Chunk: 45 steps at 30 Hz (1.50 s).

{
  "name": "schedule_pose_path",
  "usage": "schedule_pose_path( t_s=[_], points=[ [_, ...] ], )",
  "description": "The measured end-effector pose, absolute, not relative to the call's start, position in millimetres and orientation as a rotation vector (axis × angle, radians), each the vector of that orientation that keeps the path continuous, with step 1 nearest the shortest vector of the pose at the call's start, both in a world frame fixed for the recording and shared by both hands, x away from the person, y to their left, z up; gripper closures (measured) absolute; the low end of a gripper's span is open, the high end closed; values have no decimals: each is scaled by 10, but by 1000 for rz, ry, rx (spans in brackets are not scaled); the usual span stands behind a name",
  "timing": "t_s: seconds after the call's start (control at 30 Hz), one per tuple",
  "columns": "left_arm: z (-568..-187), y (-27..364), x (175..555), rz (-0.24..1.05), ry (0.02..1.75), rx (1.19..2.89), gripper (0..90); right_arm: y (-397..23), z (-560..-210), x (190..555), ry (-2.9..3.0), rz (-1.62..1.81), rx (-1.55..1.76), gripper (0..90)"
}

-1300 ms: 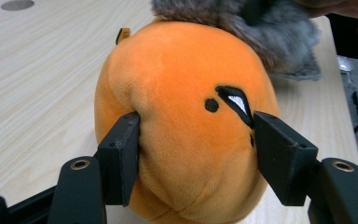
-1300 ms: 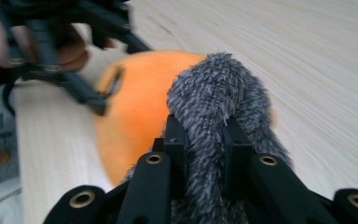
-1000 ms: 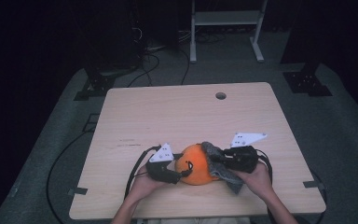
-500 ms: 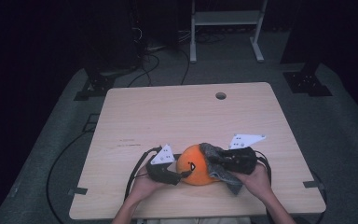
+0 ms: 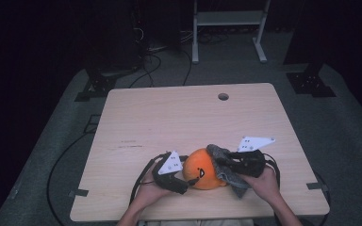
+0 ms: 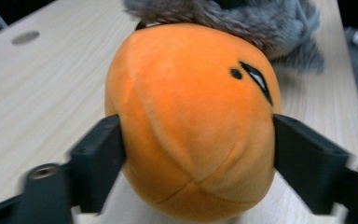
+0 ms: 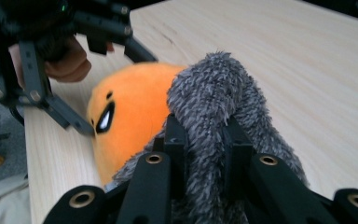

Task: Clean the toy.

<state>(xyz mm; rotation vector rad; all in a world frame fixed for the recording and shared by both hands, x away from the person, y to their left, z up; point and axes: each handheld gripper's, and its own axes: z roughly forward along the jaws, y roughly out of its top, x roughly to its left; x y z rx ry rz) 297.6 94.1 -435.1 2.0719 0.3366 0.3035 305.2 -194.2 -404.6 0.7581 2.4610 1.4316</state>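
Near the table's [image 5: 136, 117] front edge: left gripper [image 6: 198, 140], jaws just opening, brackets orange plush [image 6: 191, 116]; right gripper [image 7: 204, 140] clamps grey cloth [image 7: 214, 93].

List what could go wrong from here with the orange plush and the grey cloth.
The left gripper has just been opening, its jaws at the sides of the orange plush, so the round toy may roll or shift on the table. The right gripper pinches the grey cloth draped on the plush; wiping could push the plush along.
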Motion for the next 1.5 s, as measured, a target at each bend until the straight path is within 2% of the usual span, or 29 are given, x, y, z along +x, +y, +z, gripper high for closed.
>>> schedule_pose_path(
  t_s=[0.2,0.3,0.43,0.6,0.67,0.73,0.8,0.9,1.0,1.1,1.17,1.23,1.3,1.33,1.4,1.5],
  points=[
    [-4356,902,2926,350,286,2085,336,-1806,-3936,2967,2464,1475,696,753],
    [-4362,940,2936,340,298,2086,361,-1819,-3957,2993,2458,1450,695,755],
    [-4355,951,2962,329,316,2082,374,-2033,-3998,3055,2432,1422,816,754],
    [-4331,928,2959,333,327,2073,402,-1827,-3956,2924,2460,1421,689,752],
    [-4342,972,2985,297,381,2036,380,-1818,-3966,2939,2444,1416,690,751],
    [-4357,985,3019,257,427,2006,256,-1909,-4012,3006,2431,1401,769,752],
    [-4360,971,3042,237,429,1992,190,-1990,-4070,3061,2431,1418,834,751],
    [-4379,922,3064,255,451,2028,160,-1973,-4028,3025,2440,1479,814,751],
    [-4383,974,3077,261,471,2014,326,-1814,-3968,2905,2464,1526,686,751],
    [-4347,1007,3070,243,468,1987,377,-1734,-3997,2897,2462,1448,671,752],
    [-4336,995,3062,234,452,1982,331,-1822,-4021,2975,2439,1444,747,753],
    [-4364,951,3048,252,442,1992,183,-1888,-4033,3015,2423,1452,801,750],
    [-4402,888,3038,296,453,2043,91,-1876,-4028,2997,2427,1498,813,747],
    [-4417,874,3036,312,468,2046,102,-1824,-4011,2959,2438,1503,776,747],
    [-4396,918,3033,327,478,2020,265,-1682,-3985,2865,2448,1446,669,745],
    [-4361,959,3037,304,493,2011,319,-1664,-4002,2865,2430,1423,667,746]
  ],
)
